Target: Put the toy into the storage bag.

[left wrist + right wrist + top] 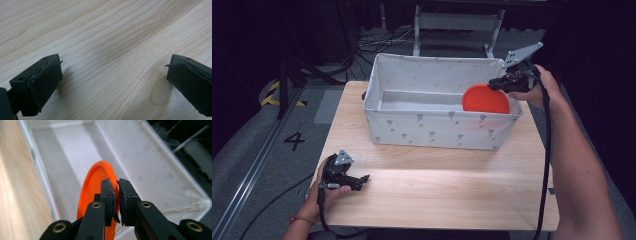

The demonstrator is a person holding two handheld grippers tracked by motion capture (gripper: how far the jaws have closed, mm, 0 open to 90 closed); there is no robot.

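The right gripper [115,195] pinches the rim of the orange plate [485,99], held on edge inside the fabric bin's [432,131] right end; it looks light, stiff and slick, best gripped at the rim, while the left gripper [113,77] rests open near the tabletop's [447,190] front-left corner.

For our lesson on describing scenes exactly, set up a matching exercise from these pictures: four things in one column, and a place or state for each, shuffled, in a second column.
Things
1. orange plate
2. white fabric bin
3. left tool
4. right tool

Places or states
A. jaws wide apart, low over bare wood
B. stands on the wooden table, open at the top
C. clamped on a rim, over the bin's right end
D. held on edge, partly inside the bin

Pairs: 1-D, 2-B, 3-A, 4-C
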